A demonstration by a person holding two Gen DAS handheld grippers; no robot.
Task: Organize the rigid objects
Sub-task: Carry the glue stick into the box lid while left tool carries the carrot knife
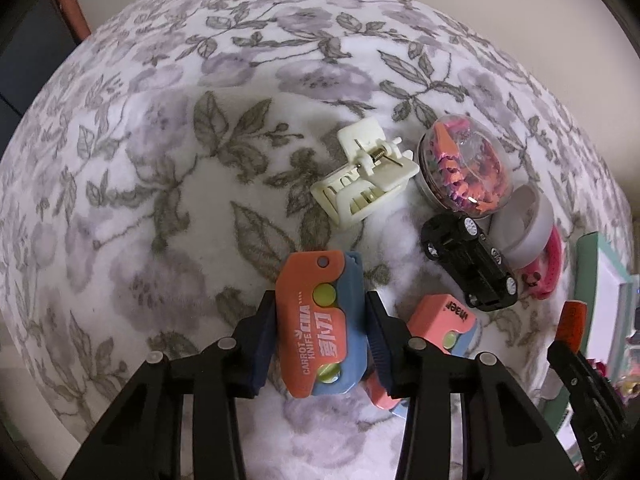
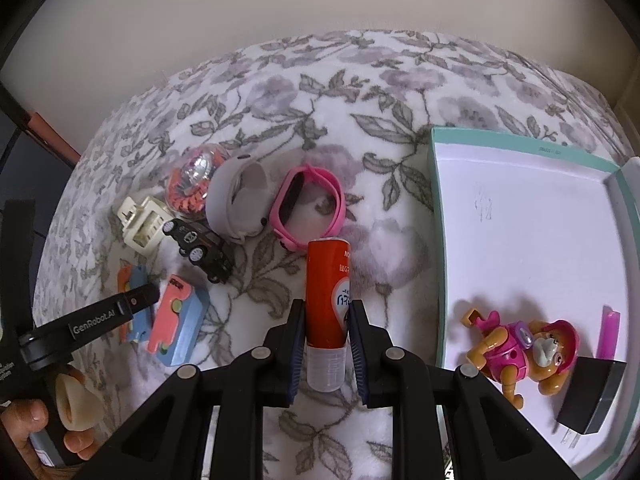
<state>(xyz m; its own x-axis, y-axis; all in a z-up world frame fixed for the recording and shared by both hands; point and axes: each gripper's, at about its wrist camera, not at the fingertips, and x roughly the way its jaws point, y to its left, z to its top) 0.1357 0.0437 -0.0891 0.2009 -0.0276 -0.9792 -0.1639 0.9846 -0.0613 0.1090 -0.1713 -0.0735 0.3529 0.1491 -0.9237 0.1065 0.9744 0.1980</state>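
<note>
Left claw [image 1: 320,336]: narrowed onto the orange-and-blue carrot knife toy [image 1: 322,322], both pads against its sides, over the floral surface [image 1: 160,160]. A second carrot knife toy [image 1: 438,328] lies just right of it.

Right claw [image 2: 328,344]: closed on an orange tube [image 2: 328,300] with a clear cap, held lengthwise between the pads. The teal-rimmed box [image 2: 436,240] lies to its right, containing a pink puppy figure [image 2: 520,352] and a black charger [image 2: 592,396].

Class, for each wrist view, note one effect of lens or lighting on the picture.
Left wrist view: fisheye bulges the floral blanket into a dome, dark vignette at corners; glare glints on the clear plastic capsule ball. Right wrist view: the teal-rimmed white box has bowed edges; the pink toy dog casts a soft shadow.
</note>
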